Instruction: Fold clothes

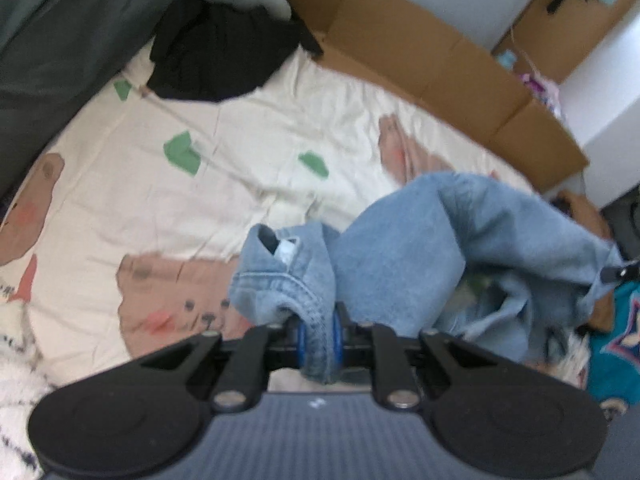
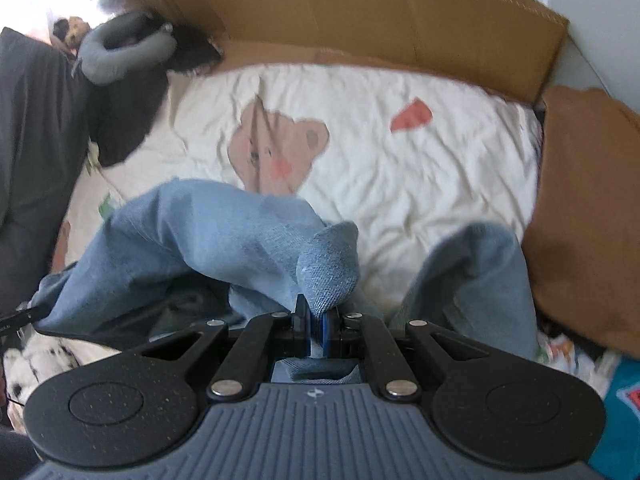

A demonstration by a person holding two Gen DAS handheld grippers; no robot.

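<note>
We hold the denim jeans (image 1: 420, 248) above the bed (image 1: 248, 128), left gripper (image 1: 320, 338) and right gripper (image 2: 318, 330) jaws each clamped on a hem. Denim looks heavy, limp; seamed edges should grip best.

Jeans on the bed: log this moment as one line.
left tool: shut on jeans | right tool: shut on jeans | jeans: bunched, lifted above bear-print sheet | fold: not yet made

You had the jeans (image 2: 208, 232) over the bed sheet (image 2: 400, 184); cardboard (image 2: 400, 20) stood behind, dark clothing (image 1: 216, 56) far left.
</note>
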